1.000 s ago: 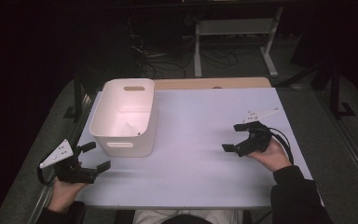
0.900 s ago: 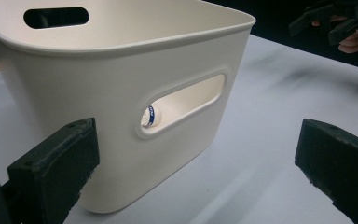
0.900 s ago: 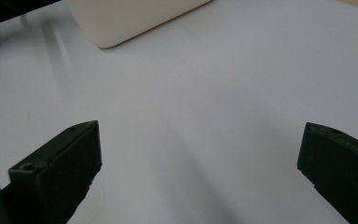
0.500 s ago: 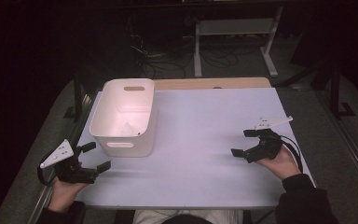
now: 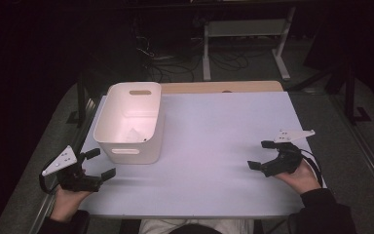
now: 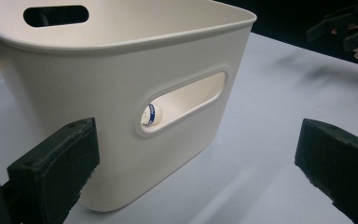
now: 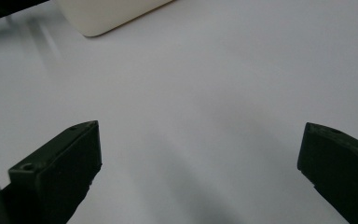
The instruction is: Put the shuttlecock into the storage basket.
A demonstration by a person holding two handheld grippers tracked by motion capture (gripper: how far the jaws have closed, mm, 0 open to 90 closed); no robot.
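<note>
Apparently nothing gripped yet: I have the left gripper [image 5: 96, 165] spread wide just beside the white bin [image 5: 126, 144] at table's left; right gripper [image 5: 265, 155] equally wide, well apart, over bare table [image 5: 214, 126].

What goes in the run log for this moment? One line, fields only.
left gripper: open, near bin | right gripper: open, over bare table | white bin: upright, untouched | held: nothing

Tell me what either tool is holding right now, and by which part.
Nothing is held. The left tool stands open beside the white bin, not touching it; the right tool is open over the bare table.
</note>
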